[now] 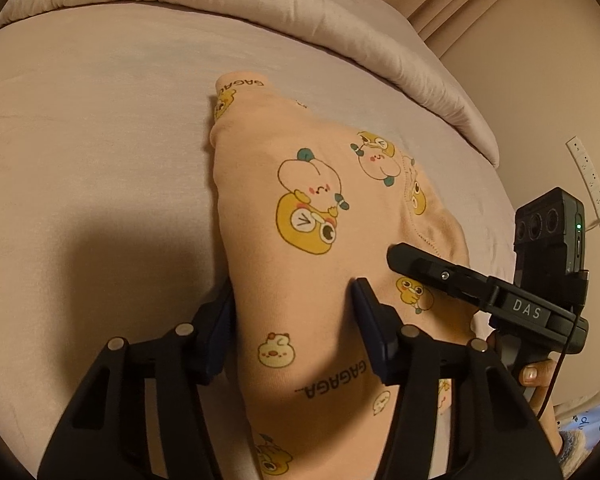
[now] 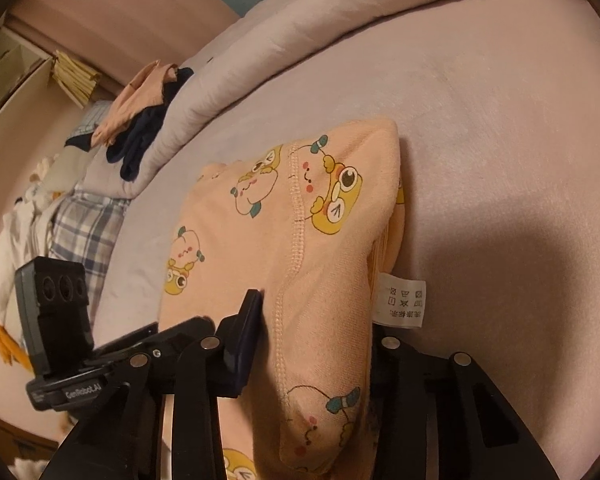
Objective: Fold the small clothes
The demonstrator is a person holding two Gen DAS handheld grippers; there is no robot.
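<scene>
Two tongs, left tongs [image 1: 296, 312] and right tongs [image 2: 316, 320], pinch one garment [image 1: 300, 200].

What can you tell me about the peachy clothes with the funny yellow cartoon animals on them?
The peach garment is small and looks like soft knit cotton, printed with yellow and cream cartoon animals and the word GAGAGA. It has stitched seams and a white care label sticking out at one edge. It lies folded over on the pale bedsheet. The left gripper and the right gripper each have a fold of it between their fingers.
</scene>
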